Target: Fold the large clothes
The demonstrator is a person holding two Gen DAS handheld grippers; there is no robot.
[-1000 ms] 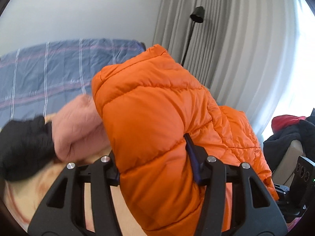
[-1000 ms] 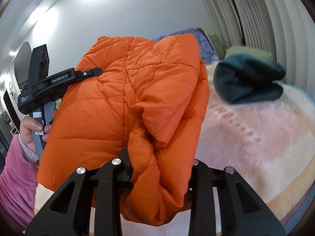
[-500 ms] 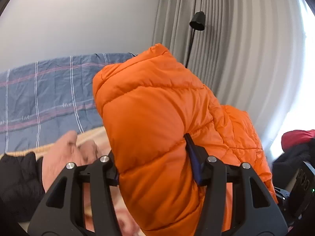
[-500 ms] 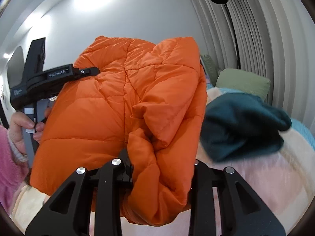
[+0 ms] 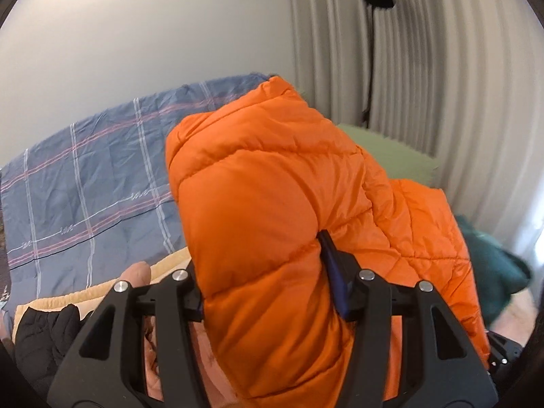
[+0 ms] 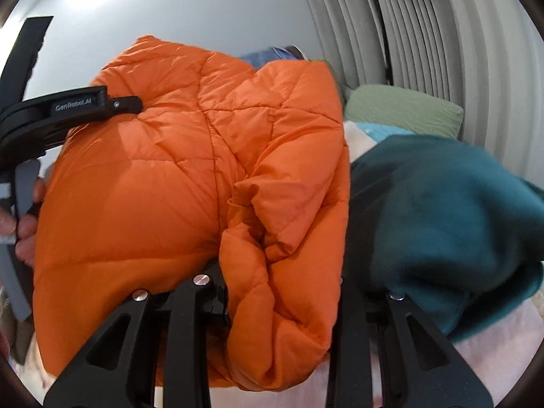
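Left wrist view: the left gripper (image 5: 272,289) has its jaws clamped on a thick fold of the orange puffer jacket (image 5: 272,204), which bulges up between the two black fingers and is held clear above the bed (image 5: 170,265). Beyond the jacket a blue checked quilt (image 5: 85,187) is heaped toward the bed's far edge against the wall; a black garment (image 5: 44,333) and a pink garment (image 5: 137,273) lie at the near left, a green pillow (image 5: 391,153) at the far right corner by the curtains (image 5: 442,85), and a dark teal garment (image 5: 489,265) at the right edge. Right wrist view: the right gripper (image 6: 282,292) has its jaws closed narrowly on a bunched edge of the same orange puffer jacket (image 6: 170,170). At the left, the left gripper (image 6: 68,108) grips the jacket's other side, carried by a hand (image 6: 23,224). The dark teal garment (image 6: 442,221) lies on the bed's pale cover (image 6: 493,357) just right of the jacket, with the green pillow (image 6: 401,108) behind it. No container appears in either view.
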